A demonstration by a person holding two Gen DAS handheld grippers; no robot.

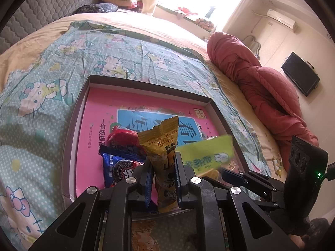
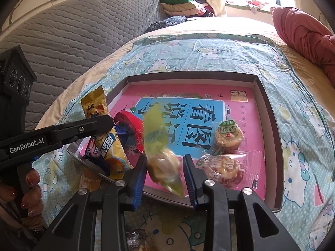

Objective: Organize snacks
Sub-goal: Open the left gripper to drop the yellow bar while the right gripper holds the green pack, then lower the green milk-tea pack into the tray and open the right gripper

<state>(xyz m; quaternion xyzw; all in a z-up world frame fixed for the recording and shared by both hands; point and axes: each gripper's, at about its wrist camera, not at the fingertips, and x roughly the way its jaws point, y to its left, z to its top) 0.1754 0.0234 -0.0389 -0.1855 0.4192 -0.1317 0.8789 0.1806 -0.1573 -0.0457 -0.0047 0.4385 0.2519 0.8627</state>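
Note:
A shallow box point(image 1: 217, 108) with a pink book cover as its floor lies on the bed; it also shows in the right wrist view point(image 2: 270, 108). My left gripper point(image 1: 163, 179) is shut on a yellow snack packet point(image 1: 162, 146), held upright over the box's near edge. A blue cookie packet point(image 1: 117, 167) and a red packet point(image 1: 123, 135) lie in the box beside it. My right gripper point(image 2: 164, 175) is open, and a blurred green-and-clear pastry packet point(image 2: 161, 146) sits between its fingers, apart from them. Two wrapped pastries point(image 2: 228, 135) lie in the box to the right.
The Hello Kitty sheet point(image 1: 62, 62) covers the bed around the box. A red quilt point(image 1: 261, 79) is bundled at the right. A grey padded headboard point(image 2: 73, 33) and folded clothes point(image 2: 180, 2) stand behind. More snack packets point(image 1: 142, 236) lie near the front edge.

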